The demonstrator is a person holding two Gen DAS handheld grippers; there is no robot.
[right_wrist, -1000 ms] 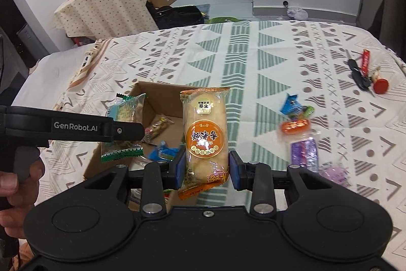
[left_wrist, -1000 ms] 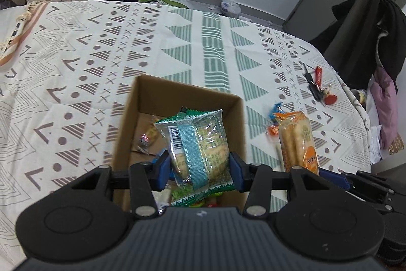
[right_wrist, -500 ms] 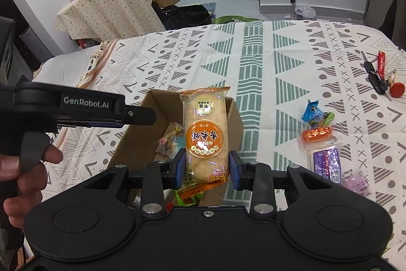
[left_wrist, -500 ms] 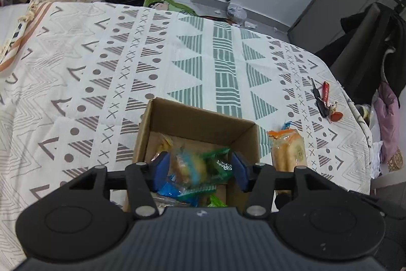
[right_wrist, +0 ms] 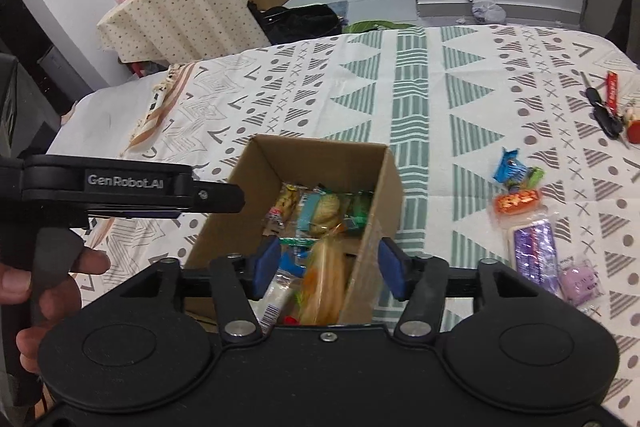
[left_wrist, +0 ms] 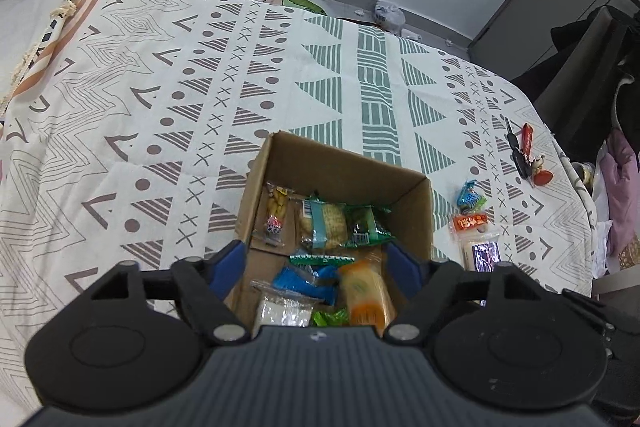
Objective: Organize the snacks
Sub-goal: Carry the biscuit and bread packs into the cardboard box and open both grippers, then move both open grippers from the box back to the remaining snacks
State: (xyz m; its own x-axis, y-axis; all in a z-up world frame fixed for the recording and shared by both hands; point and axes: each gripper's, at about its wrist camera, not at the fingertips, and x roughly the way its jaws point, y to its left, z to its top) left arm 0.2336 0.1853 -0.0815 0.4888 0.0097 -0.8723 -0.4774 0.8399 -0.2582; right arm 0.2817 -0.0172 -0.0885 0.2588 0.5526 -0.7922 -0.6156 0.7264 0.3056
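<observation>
Right wrist view: both grippers' fingers spread empty over the cardboard box (right_wrist: pixel 308 163) on a patterned tablecloth (right_wrist: pixel 440 87); blurred, seemingly orange packet (right_wrist: pixel 324 279) inside.

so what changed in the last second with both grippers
Both let go. The left gripper opened and its green cracker pack now lies in the box. The right gripper opened too, dropping the orange bread pack into the box. The loose snacks and keys on the cloth stayed put.
</observation>
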